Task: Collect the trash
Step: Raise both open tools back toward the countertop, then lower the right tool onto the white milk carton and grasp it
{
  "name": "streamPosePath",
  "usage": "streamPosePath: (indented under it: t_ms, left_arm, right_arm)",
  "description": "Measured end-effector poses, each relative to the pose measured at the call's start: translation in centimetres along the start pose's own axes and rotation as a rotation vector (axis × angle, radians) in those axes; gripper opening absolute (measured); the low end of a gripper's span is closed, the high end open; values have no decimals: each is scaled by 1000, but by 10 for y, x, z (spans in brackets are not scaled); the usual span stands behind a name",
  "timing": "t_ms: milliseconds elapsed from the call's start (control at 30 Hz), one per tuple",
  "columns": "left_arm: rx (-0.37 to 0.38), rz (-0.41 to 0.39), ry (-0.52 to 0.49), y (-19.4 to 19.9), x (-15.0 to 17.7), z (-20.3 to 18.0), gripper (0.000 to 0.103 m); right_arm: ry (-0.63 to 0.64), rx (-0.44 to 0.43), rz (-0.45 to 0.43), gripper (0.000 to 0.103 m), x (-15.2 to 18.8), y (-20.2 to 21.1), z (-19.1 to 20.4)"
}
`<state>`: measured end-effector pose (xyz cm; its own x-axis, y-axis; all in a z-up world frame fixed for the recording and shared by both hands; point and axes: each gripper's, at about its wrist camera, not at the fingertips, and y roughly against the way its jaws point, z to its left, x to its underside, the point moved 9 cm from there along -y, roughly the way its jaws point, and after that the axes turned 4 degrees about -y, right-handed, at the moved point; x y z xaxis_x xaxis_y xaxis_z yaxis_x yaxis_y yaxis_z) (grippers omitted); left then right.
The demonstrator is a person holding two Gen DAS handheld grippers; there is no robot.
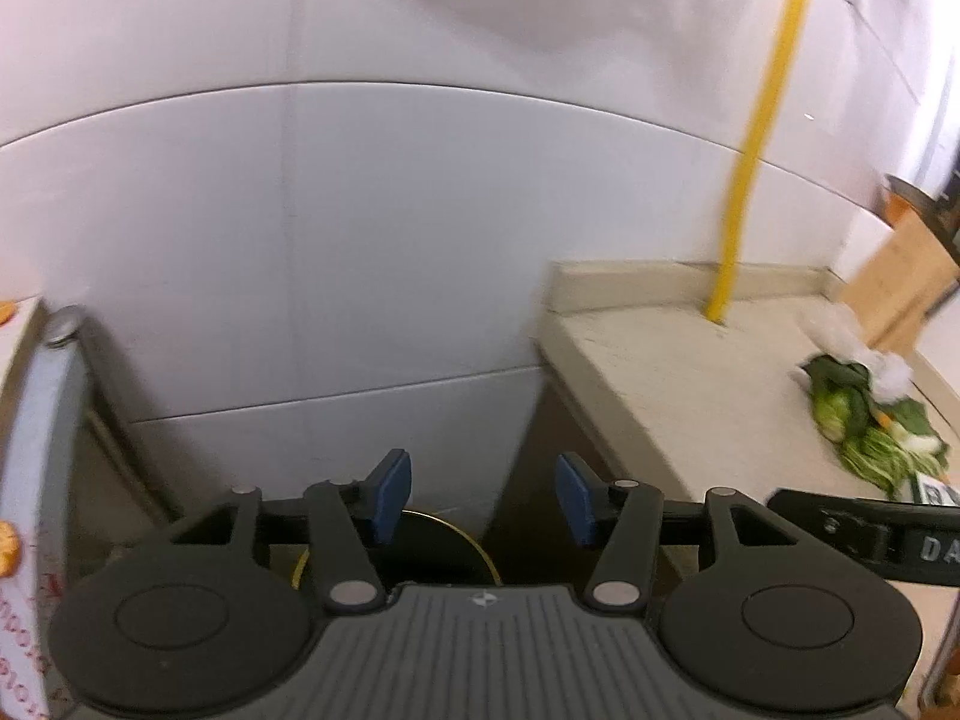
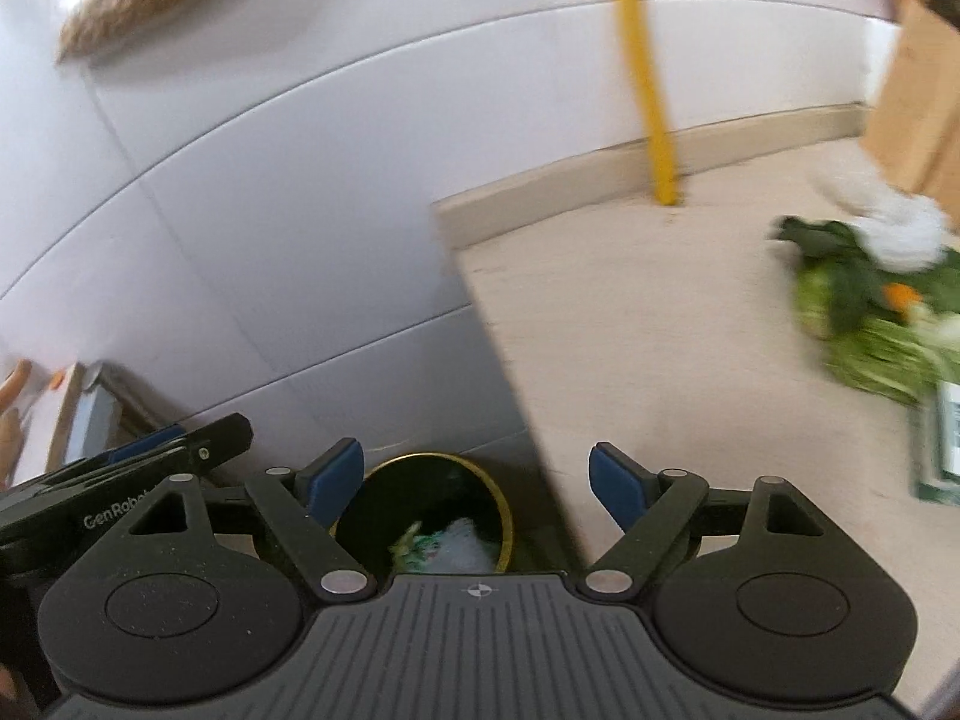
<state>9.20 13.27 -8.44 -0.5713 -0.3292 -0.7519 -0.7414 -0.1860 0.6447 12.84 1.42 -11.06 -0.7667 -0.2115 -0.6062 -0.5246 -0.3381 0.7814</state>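
Between drops over the bin (image 2: 423, 516), both left gripper (image 1: 483, 495) and right gripper (image 2: 477, 483) open, empty; next, toward the greens (image 2: 870, 306) at 2 o'clock.

Both wrist views face tiled wall (image 1: 360, 210); share bin (image 2: 420, 516), counter (image 2: 660, 330).

There was one round bin (image 2: 423, 516), one counter (image 2: 660, 330), one yellow pipe (image 2: 645, 78), one heap of green vegetable scraps (image 2: 864, 312), one wooden board (image 2: 918, 108) and two grippers.
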Motion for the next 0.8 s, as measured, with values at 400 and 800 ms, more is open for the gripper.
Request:
streamPosePath:
  t_ms: [400, 800]
  left_arm:
    - [186, 27, -154, -20, -9, -117, 53]
    - [343, 107, -285, -36, -2, -205, 53]
  right_arm:
    - [-66, 239, -53, 88, 16, 62, -135]
    - [170, 360, 53, 91, 2, 76, -235]
